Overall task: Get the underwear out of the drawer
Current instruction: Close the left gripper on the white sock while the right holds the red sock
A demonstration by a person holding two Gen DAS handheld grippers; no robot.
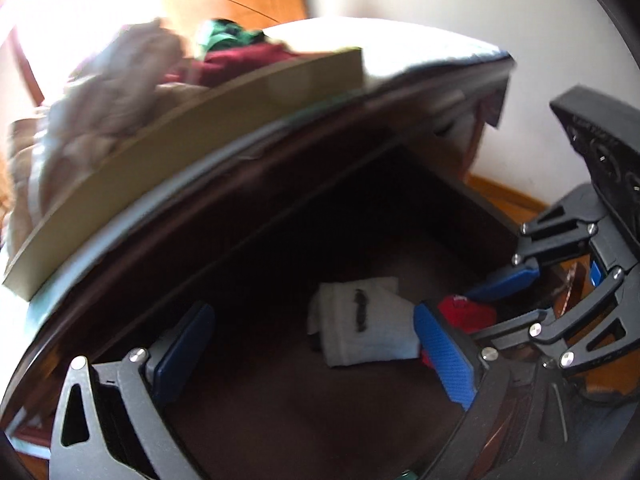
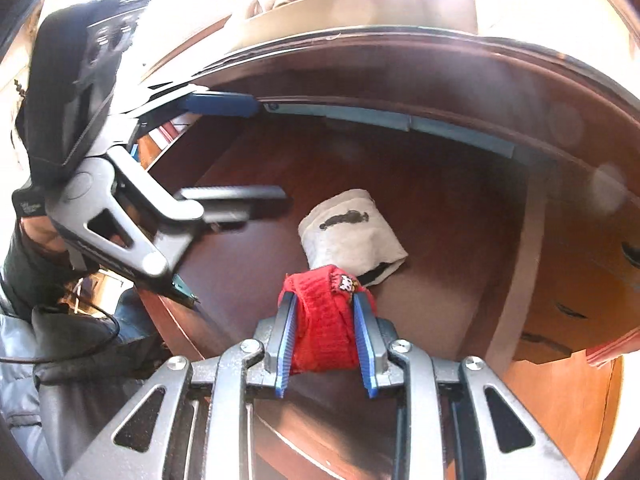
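The dark wooden drawer (image 2: 440,176) stands pulled out. A rolled red underwear (image 2: 320,332) is pinched between the blue pads of my right gripper (image 2: 323,300), a little above the drawer floor. Just beyond it a folded white underwear (image 2: 348,236) with a black mark lies on the floor. My left gripper (image 2: 270,148) reaches in from the left, open and holding nothing. In the left wrist view my left gripper (image 1: 312,312) frames the white underwear (image 1: 360,320) from above. My right gripper (image 1: 492,304) comes in from the right with the red underwear (image 1: 464,312).
On top of the dresser stands a tan box (image 1: 200,128) holding beige cloth (image 1: 100,100) and maroon clothes (image 1: 240,60). A grey slide rail (image 2: 400,122) runs along the drawer's far side. A person's dark sleeve (image 2: 40,264) is at the lower left. Wooden floor (image 1: 512,200) lies beside the dresser.
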